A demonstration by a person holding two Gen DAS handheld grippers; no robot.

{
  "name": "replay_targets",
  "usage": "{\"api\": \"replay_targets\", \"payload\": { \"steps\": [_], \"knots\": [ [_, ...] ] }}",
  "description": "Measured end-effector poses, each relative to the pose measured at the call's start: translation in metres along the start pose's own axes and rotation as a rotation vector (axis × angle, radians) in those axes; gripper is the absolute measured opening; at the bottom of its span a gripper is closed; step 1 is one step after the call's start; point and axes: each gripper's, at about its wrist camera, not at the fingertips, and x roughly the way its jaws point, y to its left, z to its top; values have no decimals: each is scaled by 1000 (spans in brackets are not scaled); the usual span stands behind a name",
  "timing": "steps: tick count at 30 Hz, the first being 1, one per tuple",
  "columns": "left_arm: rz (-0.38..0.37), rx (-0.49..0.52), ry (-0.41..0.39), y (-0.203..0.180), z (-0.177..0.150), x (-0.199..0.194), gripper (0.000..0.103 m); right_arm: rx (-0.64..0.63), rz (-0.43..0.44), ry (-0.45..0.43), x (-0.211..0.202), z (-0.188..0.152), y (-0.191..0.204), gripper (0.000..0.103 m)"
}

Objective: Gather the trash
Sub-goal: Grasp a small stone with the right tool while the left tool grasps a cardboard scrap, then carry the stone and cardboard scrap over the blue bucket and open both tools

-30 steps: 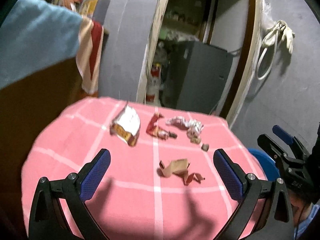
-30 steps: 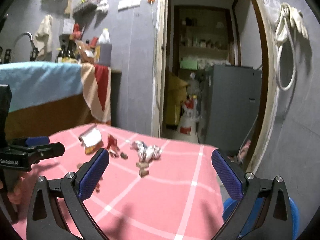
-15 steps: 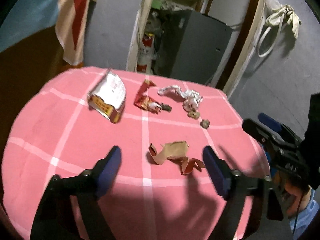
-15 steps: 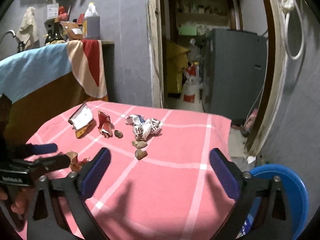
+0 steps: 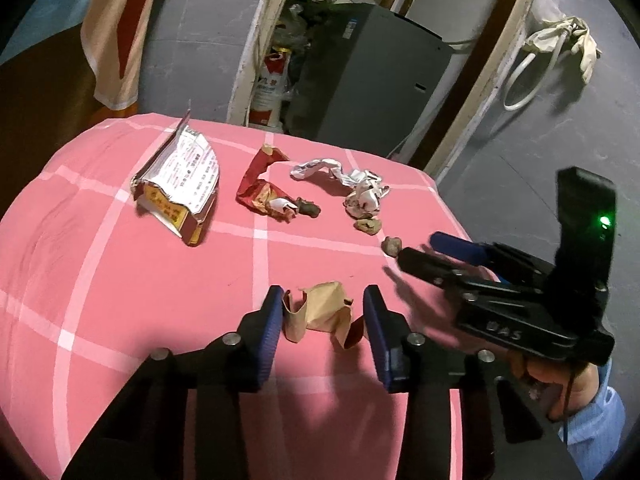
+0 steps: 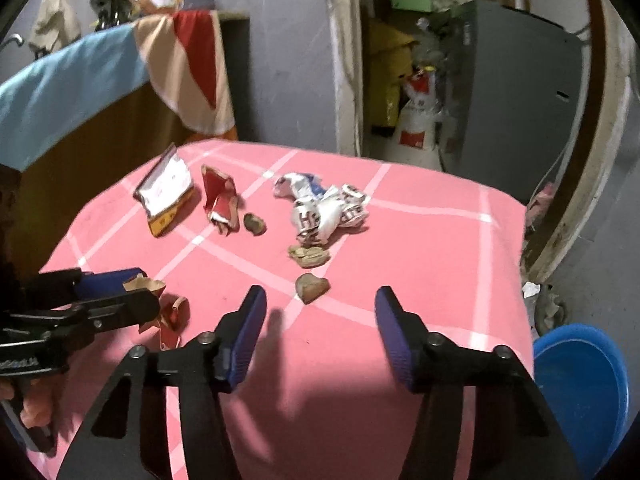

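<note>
Left claw [image 5: 324,312] lowered over the pink checked worktop [image 5: 120,280], jaws closing around a crumpled brown paper scrap [image 5: 320,314]. Blue pads [image 5: 268,336] close on either side of the scrap, left pad just about touching its edge, right pad not clearly pressing; no firm pinch visible. Seen from the right wrist, the same scrap [image 6: 168,312] poking out between those jaws near the worktop's left edge.

Right claw [image 6: 320,304] hovering above the worktop, jaws closing but spread well apart, nothing between the pads. A small brown lump [image 6: 312,286] lying just ahead of the gap, on a white stripe of the cloth. A second brownish lump [image 6: 309,256] a little farther on, beside a crumpled white wrapper with dark lettering [image 6: 324,212].

Farther back: a torn red wrapper [image 5: 262,192] with a dark nugget [image 5: 308,209] touching its end, and an opened carton, white on top with a yellow-red side [image 5: 180,184], to its left. A blue bin [image 6: 580,392] low beside the worktop's right edge. Person's hand [image 5: 560,380] and light blue sleeve [image 5: 596,420] behind the right claw.
</note>
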Motion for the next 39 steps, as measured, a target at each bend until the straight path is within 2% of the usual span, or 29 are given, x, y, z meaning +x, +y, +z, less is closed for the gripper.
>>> {"api": "replay_targets", "payload": {
  "steps": [5,8,12,17,20,27,31,39],
  "knots": [
    [-25,-19,7,5,1,1,31,-13,6,46,11,8,0,44],
    [-32,-22,11,5,1,0,31,-3,12,86,20,11,-3,34],
    [-40,-18,14,3,2,-2,27,-9,9,97,21,11,-1,18],
    [-41,-9,15,-1,1,-4,18,-8,16,84,18,8,-1,18],
    [-27,-5,7,-2,-1,-7,10,1,27,57,11,3,0,18],
    [-28,-24,-14,-1,-6,-11,8,9,54,-41,-18,-20,7,18],
    [-18,-6,-46,-9,-8,-17,2,9,46,-117,-41,-28,13,18],
    [-40,9,-117,-27,-8,-31,1,-6,13,-269,-83,-37,16,18]
  ]
}}
